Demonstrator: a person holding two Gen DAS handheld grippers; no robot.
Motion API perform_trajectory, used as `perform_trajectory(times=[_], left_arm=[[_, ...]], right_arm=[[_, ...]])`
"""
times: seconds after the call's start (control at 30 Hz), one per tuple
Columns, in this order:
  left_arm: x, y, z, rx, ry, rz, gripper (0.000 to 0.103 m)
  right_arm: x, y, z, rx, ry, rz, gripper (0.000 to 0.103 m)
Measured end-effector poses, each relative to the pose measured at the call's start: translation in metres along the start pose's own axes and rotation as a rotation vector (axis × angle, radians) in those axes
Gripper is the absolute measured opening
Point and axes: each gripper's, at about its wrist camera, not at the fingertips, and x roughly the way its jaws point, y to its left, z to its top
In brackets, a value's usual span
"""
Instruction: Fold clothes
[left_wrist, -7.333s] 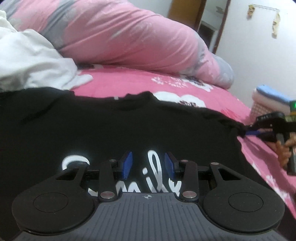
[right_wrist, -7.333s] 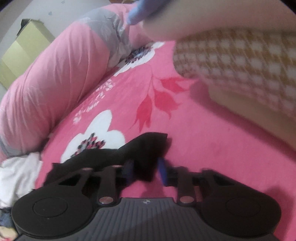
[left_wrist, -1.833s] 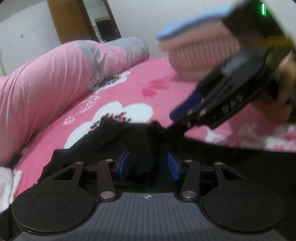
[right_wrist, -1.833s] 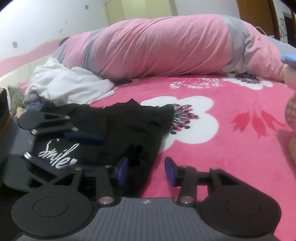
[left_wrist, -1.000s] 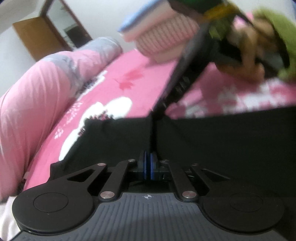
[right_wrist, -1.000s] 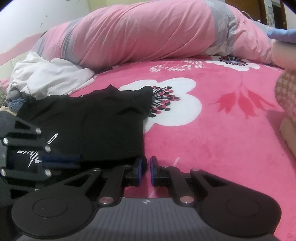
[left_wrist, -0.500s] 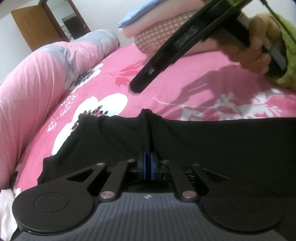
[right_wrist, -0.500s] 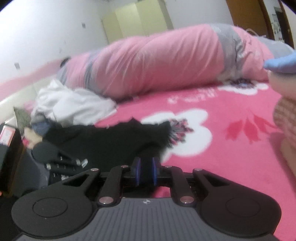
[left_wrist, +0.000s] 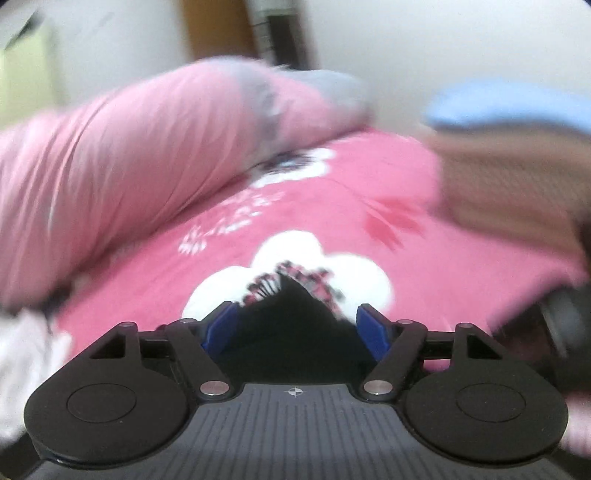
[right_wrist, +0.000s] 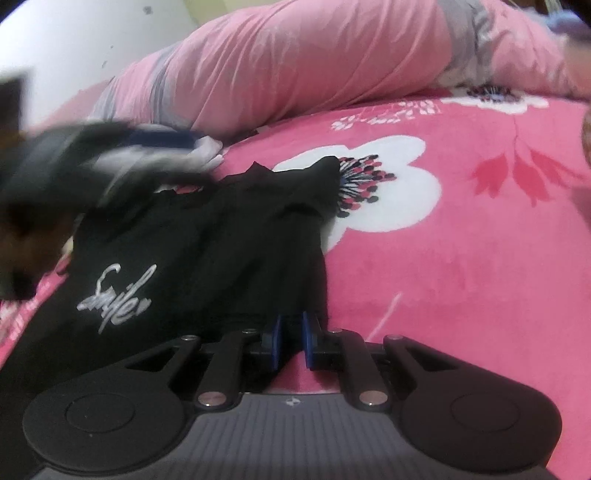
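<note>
Left wrist view: your left tongs (left_wrist: 297, 326) stand wide apart, a peak of the black T-shirt (left_wrist: 295, 314) between the pads at 12 o'clock, unclamped. Heavy blur; shirt mostly hidden.

Right wrist view: right tongs (right_wrist: 291, 339) nearly together, clamped on the black T-shirt (right_wrist: 207, 236) hem, I judge. Shirt lies on the bed (right_wrist: 461, 258), "Smile" print at 10 o'clock. Keep the hem taut, lay edges square. Left tongs blurred at 10 o'clock.
</note>
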Motion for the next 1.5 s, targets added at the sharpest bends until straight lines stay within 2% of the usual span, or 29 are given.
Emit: perform_trajectory(times=[0.07, 0.17, 0.33, 0.57, 0.6, 0.73, 0.8, 1.2, 1.27, 1.33, 1.47, 1.5], left_arm=[[0.027, 0.009, 0.01, -0.097, 0.017, 0.011, 0.07], [0.057, 0.015, 0.017, -0.162, 0.035, 0.017, 0.059], [0.082, 0.012, 0.013, -0.161, 0.111, 0.002, 0.049], [0.09, 0.014, 0.011, -0.22, 0.136, -0.039, 0.037], [0.091, 0.015, 0.011, -0.23, 0.139, -0.047, 0.033], [0.096, 0.019, 0.01, -0.269, 0.139, -0.053, 0.006], [0.098, 0.024, 0.008, -0.307, 0.128, -0.058, 0.001], [0.106, 0.056, -0.002, -0.531, 0.056, -0.096, 0.002], [0.103, 0.061, -0.002, -0.56, 0.038, -0.118, 0.007], [0.1, 0.067, -0.002, -0.59, 0.019, -0.141, 0.029], [0.076, 0.081, 0.005, -0.583, -0.027, -0.132, 0.034], [0.069, 0.084, 0.006, -0.564, -0.017, -0.121, 0.035]], right_arm=[[0.0, -0.002, 0.0, 0.008, -0.003, 0.007, 0.013], [0.0, -0.004, 0.0, 0.023, -0.006, 0.019, 0.013], [0.0, -0.003, 0.0, 0.021, -0.008, 0.019, 0.013], [-0.001, -0.004, 0.0, 0.022, -0.009, 0.019, 0.013], [-0.001, -0.004, 0.0, 0.023, -0.009, 0.02, 0.013], [-0.001, -0.003, 0.0, 0.023, -0.009, 0.019, 0.013], [-0.001, -0.003, 0.0, 0.023, -0.009, 0.019, 0.013], [-0.001, -0.005, 0.001, 0.028, -0.008, 0.024, 0.013], [-0.001, -0.006, 0.0, 0.031, -0.009, 0.026, 0.013], [-0.001, -0.006, 0.0, 0.033, -0.009, 0.028, 0.013], [-0.002, -0.007, 0.0, 0.039, -0.01, 0.031, 0.013], [-0.002, -0.007, 0.0, 0.038, -0.01, 0.031, 0.013]])
